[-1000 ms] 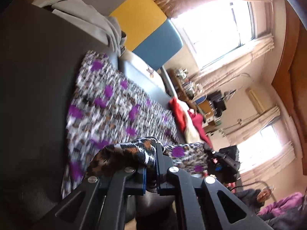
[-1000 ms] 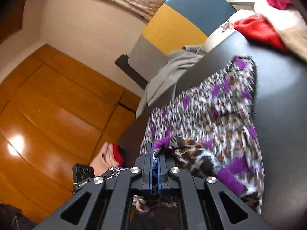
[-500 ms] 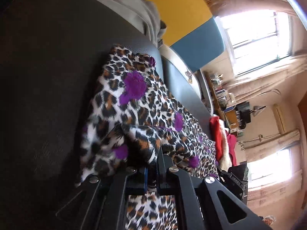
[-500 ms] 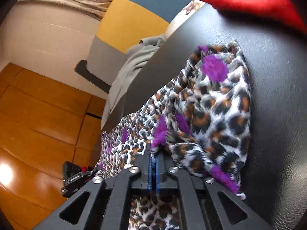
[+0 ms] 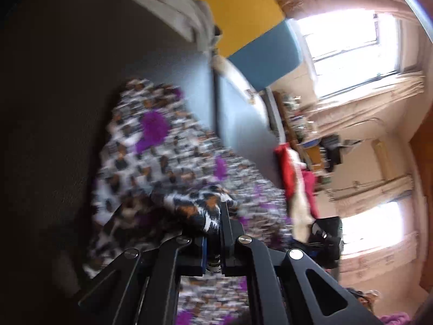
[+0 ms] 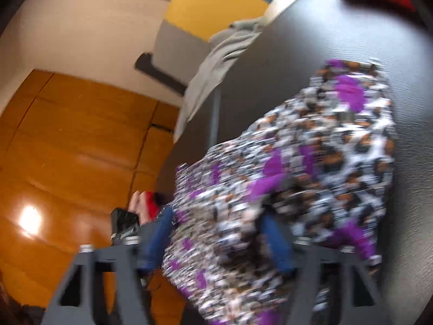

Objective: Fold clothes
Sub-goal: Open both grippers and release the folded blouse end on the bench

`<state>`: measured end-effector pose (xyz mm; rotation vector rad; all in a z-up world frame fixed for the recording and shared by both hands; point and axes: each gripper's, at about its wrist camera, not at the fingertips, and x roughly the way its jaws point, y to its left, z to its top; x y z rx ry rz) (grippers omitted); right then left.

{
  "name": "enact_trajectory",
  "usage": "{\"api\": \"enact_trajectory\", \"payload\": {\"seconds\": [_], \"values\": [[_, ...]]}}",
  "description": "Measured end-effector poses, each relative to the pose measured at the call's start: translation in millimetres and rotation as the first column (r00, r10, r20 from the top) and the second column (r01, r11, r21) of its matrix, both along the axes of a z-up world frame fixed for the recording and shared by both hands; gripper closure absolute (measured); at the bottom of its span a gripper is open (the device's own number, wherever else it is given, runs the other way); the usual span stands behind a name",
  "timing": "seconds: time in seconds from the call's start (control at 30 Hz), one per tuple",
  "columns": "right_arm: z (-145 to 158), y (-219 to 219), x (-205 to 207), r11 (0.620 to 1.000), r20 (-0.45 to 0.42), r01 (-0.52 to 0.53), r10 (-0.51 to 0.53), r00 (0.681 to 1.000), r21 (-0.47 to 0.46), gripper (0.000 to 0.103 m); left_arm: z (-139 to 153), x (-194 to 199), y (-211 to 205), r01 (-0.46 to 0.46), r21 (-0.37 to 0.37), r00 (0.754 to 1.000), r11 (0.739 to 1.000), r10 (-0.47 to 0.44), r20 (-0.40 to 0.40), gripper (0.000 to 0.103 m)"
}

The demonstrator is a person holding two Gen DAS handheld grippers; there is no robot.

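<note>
On the dark table (image 5: 54,108) our left gripper (image 5: 213,233) pinches the leopard-print cloth (image 5: 151,146) while our right gripper (image 6: 216,243) stands apart (blurred), so one-sided tension may skew the fold.

Soft leopard-print cloth w/ purple blotches (image 5: 162,146), matt. Dark grained leather-look table surface (image 6: 311,38), slight sheen. Glossy orange wood panelling (image 6: 70,146). Matt black plastic gripper fingers (image 5: 226,233), shiny metal screws.
</note>
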<state>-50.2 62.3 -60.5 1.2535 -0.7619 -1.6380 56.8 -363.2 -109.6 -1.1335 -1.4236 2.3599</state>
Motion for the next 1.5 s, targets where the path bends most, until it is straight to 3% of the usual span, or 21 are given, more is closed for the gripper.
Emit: {"api": "enact_trajectory", "payload": {"seconds": [0.1, 0.17, 0.33, 0.4, 0.47, 0.57, 0.63, 0.7, 0.77, 0.8, 0.87, 0.9, 0.97, 1.07, 1.13, 1.17, 1.27, 1.4, 1.5], "values": [[11.3, -10.7, 0.3, 0.996, -0.002, -0.076, 0.076, 0.997, -0.041, 0.018, 5.5, -10.4, -3.8, 0.017, 0.069, 1.0, 0.997, -0.016, -0.016, 0.098], [13.0, -12.2, -6.6, 0.994, 0.002, -0.06, 0.06, 0.998, -0.087, 0.018, 1.0, -20.3, -10.9, -0.018, 0.118, 1.0, 0.993, 0.016, 0.014, 0.09], [2.8, 13.6, -38.1, 0.953, 0.056, 0.187, -0.179, 0.982, -0.24, 0.016, -25.2, -37.4, -36.3, -0.148, 0.349, 0.989, 0.925, 0.137, 0.056, 0.075], [-0.7, 25.0, -44.0, 0.935, 0.056, 0.262, -0.256, 0.965, -0.239, 0.014, -26.8, -38.9, -42.5, -0.172, 0.335, 0.985, 0.926, 0.158, 0.069, 0.075], [2.2, 31.2, -41.8, 0.939, 0.023, 0.269, -0.271, 0.962, -0.214, 0.014, -23.5, -38.1, -45.0, -0.165, 0.283, 0.986, 0.945, 0.149, 0.075, 0.074], [20.0, 31.2, -27.1, 0.965, -0.146, 0.253, -0.26, 0.954, -0.064, 0.014, -14.0, -33.5, -48.1, -0.151, 0.16, 0.987, 0.976, 0.139, 0.086, 0.072], [35.2, 25.6, -13.7, 0.968, -0.297, 0.241, -0.21, 0.931, 0.07, 0.014, -6.3, -27.8, -49.0, -0.144, 0.056, 0.986, 0.988, 0.138, 0.09, 0.069], [52.2, 11.2, 5.5, 0.951, -0.475, 0.21, -0.08, 0.876, 0.228, 0.014, -3.8, -20.4, -48.1, -0.138, -0.026, 0.985, 0.99, 0.14, 0.096, 0.067], [61.7, -11.2, 29.3, 0.908, -0.603, 0.161, 0.117, 0.789, 0.387, 0.014, -4.7, -12.3, -45.9, -0.123, -0.096, 0.985, 0.988, 0.133, 0.111, 0.066], [62.4, -24.4, 40.2, 0.878, -0.635, 0.142, 0.211, 0.743, 0.458, 0.016, -7.4, -9.9, -42.9, -0.109, -0.116, 0.985, 0.987, 0.124, 0.123, 0.066], [56.9, -48.6, 52.6, 0.822, -0.648, 0.129, 0.328, 0.688, 0.554, 0.022, -15.8, -6.4, -37.3, -0.097, -0.129, 0.982, 0.987, 0.116, 0.15, 0.066], [51.6, -56.1, 51.6, 0.802, -0.634, 0.125, 0.355, 0.687, 0.584, 0.027, -18.5, -5.1, -35.2, -0.096, -0.137, 0.981, 0.986, 0.117, 0.155, 0.066], [38.1, -64.8, 41.2, 0.773, -0.59, 0.114, 0.37, 0.717, 0.624, 0.038, -22.2, -2.8, -31.7, -0.095, -0.157, 0.98, 0.983, 0.12, 0.157, 0.066], [17.8, -78.0, 25.6, 0.726, -0.52, 0.094, 0.389, 0.76, 0.681, 0.076, -22.1, 2.7, -27.4, -0.085, -0.196, 0.982, 0.977, 0.116, 0.149, 0.065], [19.6, -70.4, 18.4, 0.739, -0.522, 0.111, 0.352, 0.777, 0.665, 0.085, -21.1, 4.1, -24.8, -0.072, -0.223, 0.983, 0.972, 0.107, 0.148, 0.065], [24.6, -62.5, 12.7, 0.754, -0.532, 0.139, 0.308, 0.789, 0.642, 0.097, -21.4, 4.2, -24.5, -0.069, -0.234, 0.983, 0.97, 0.106, 0.151, 0.065], [33.9, -38.0, -4.5, 0.789, -0.542, 0.215, 0.173, 0.822, 0.576, 0.097, -23.9, 5.2, -26.3, -0.073, -0.236, 0.981, 0.969, 0.111, 0.156, 0.065], [14.5, -3.0, -26.9, 0.825, -0.462, 0.257, 0.005, 0.887, 0.503, 0.097, -23.0, 7.4, -26.9, -0.07, -0.233, 0.982, 0.97, 0.108, 0.153, 0.065], [0.0, 23.2, -43.7, 0.843, -0.385, 0.297, -0.117, 0.916, 0.449, 0.097, -20.9, 5.3, -23.4, -0.059, -0.257, 0.983, 0.965, 0.101, 0.151, 0.065]]}}
